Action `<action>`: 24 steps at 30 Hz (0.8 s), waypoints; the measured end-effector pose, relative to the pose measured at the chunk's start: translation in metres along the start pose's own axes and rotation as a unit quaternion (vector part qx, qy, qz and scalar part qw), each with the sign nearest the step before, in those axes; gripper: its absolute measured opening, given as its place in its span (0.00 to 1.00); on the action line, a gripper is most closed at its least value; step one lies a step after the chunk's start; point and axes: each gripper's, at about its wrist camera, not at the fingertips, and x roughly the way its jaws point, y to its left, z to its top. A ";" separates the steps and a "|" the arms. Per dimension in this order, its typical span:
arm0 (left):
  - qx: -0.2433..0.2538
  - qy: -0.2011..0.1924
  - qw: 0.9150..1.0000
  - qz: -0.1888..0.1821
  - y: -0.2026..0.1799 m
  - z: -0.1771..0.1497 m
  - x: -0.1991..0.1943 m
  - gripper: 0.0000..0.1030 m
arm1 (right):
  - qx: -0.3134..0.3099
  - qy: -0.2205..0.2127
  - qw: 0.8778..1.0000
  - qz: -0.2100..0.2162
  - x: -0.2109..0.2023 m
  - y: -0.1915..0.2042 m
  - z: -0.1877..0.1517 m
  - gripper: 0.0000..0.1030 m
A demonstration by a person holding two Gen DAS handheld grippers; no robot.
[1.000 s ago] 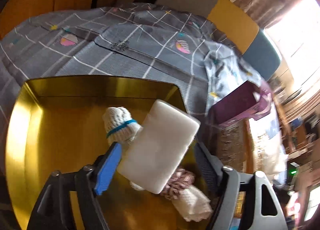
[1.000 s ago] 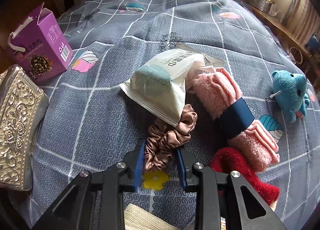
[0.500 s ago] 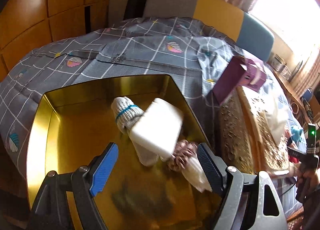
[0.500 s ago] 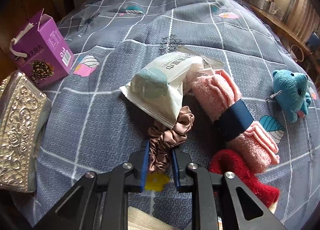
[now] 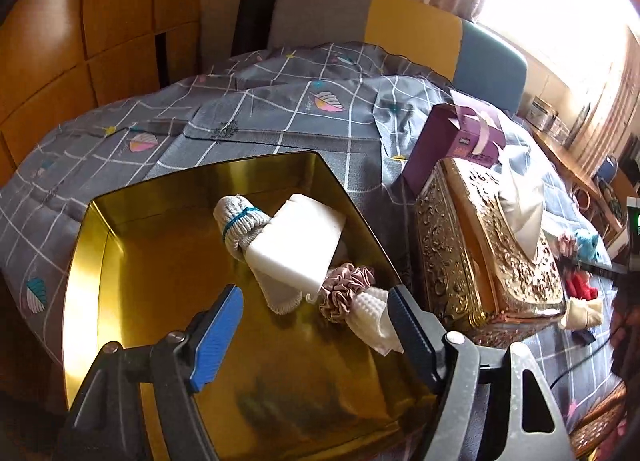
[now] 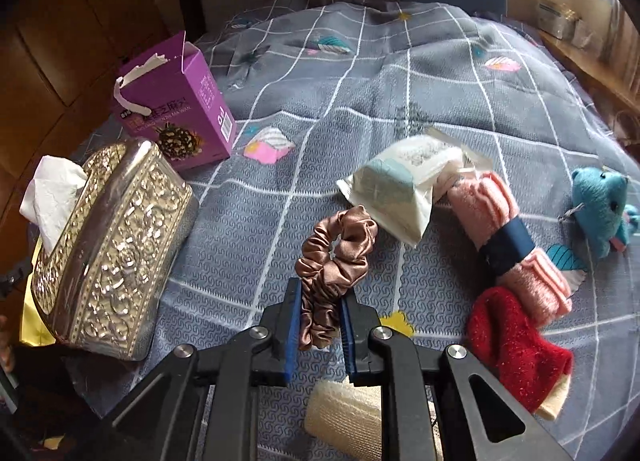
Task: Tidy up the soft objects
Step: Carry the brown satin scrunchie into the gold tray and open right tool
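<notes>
A gold tin holds a white sponge, a rolled white sock with a teal band, a pink scrunchie and a white cloth. My left gripper is open and empty above the tin. My right gripper is shut on a brown satin scrunchie, lifted off the bed. On the bed lie a wipes packet, a pink rolled towel, a red sock, a teal plush and a cream roll.
An ornate metal tissue box stands left of the scrunchie, also in the left wrist view. A purple carton stands behind it. The grey checked bedspread covers the bed. Wooden cabinets line the left wall.
The sponge left my left gripper and now lies in the tin; that gripper pulled back and up. My right gripper closed on the brown scrunchie and lifted it.
</notes>
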 end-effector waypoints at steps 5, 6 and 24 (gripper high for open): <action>0.002 -0.002 1.000 0.002 0.003 -0.004 -0.004 0.74 | -0.011 -0.019 1.000 -0.009 -0.010 0.026 0.047 0.17; 0.000 -0.003 1.000 0.002 0.005 -0.004 -0.005 0.74 | -0.015 -0.023 1.000 -0.010 -0.012 0.034 0.059 0.17; -0.079 -0.025 0.995 0.050 0.071 -0.014 -0.019 0.74 | -0.313 -0.019 0.924 0.218 -0.047 0.300 0.059 0.20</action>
